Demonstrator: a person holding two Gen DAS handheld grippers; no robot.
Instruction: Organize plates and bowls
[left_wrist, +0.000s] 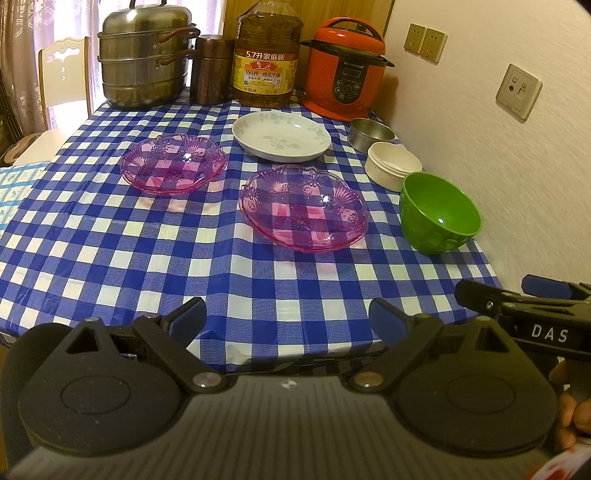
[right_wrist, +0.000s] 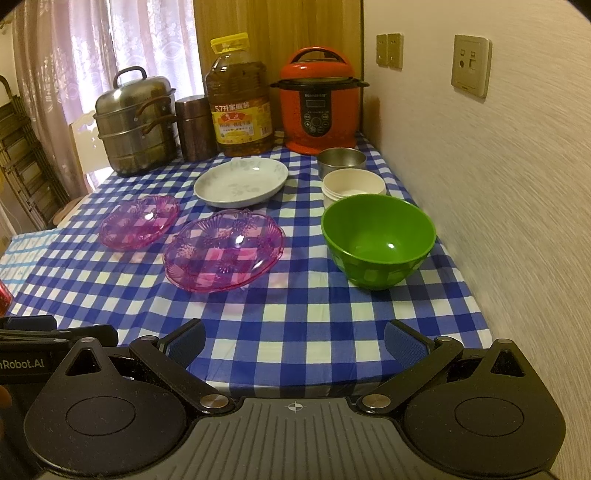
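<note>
Both grippers — left gripper (left_wrist: 287, 317), right gripper (right_wrist: 294, 341) — hover over the tabletop's near edge, jaws wide, holding nothing. Mid-table lie two pink plates (left_wrist: 303, 208) (left_wrist: 173, 163) and one white plate (left_wrist: 281, 136); along the right edge — one green bowl (right_wrist: 377, 240), one white bowl (right_wrist: 354, 186), one steel bowl (right_wrist: 341, 159).

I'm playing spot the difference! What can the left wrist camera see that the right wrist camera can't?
Only the left view shows the white chair and the right tongs poking in from the side. Only the right view shows a red can at its left edge and the oil jug's yellow cap. Both show two pink plates, the white plate, the green bowl and the red cooker.
</note>
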